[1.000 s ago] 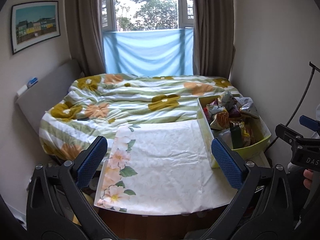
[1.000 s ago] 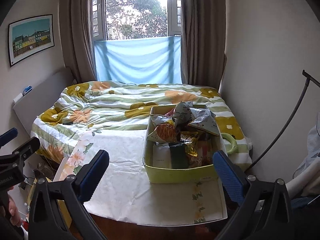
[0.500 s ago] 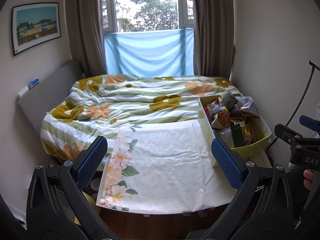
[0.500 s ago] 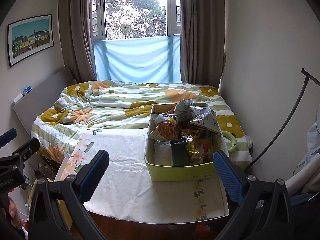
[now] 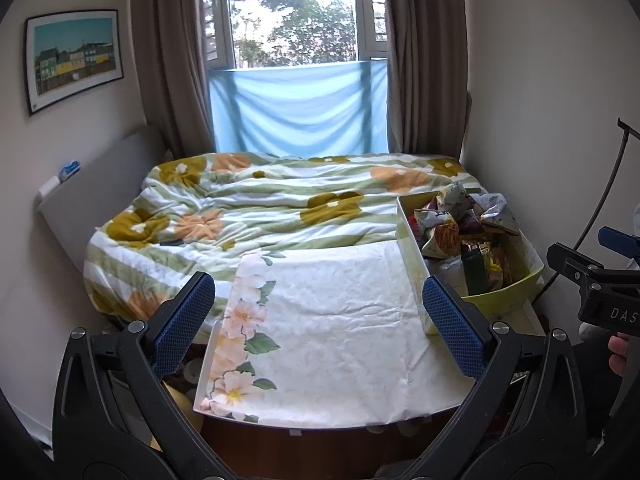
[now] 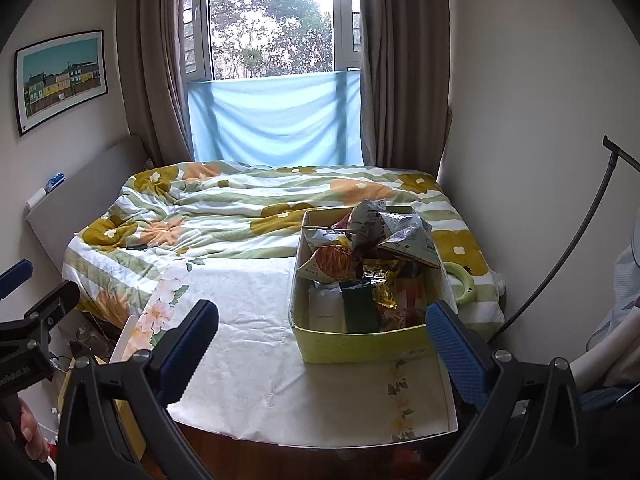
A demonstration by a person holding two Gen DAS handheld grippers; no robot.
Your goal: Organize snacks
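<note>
A yellow-green box packed with several snack bags stands on a white floral tablecloth, at the right of the cloth in the left wrist view. My right gripper is open, held back from the box's near wall with nothing between its blue pads. My left gripper is open too, hovering over the bare cloth left of the box. Each gripper shows at the edge of the other's view.
Beyond the table lies a bed with a flowered quilt, under a window with a blue cloth. A pale green ring rests right of the box. A black rod leans by the right wall. A hand grips the left tool.
Both views have eased slightly toward the table, the box sitting a little closer and lower-right in the right wrist view. Both grippers stay open and nothing has been picked up.
</note>
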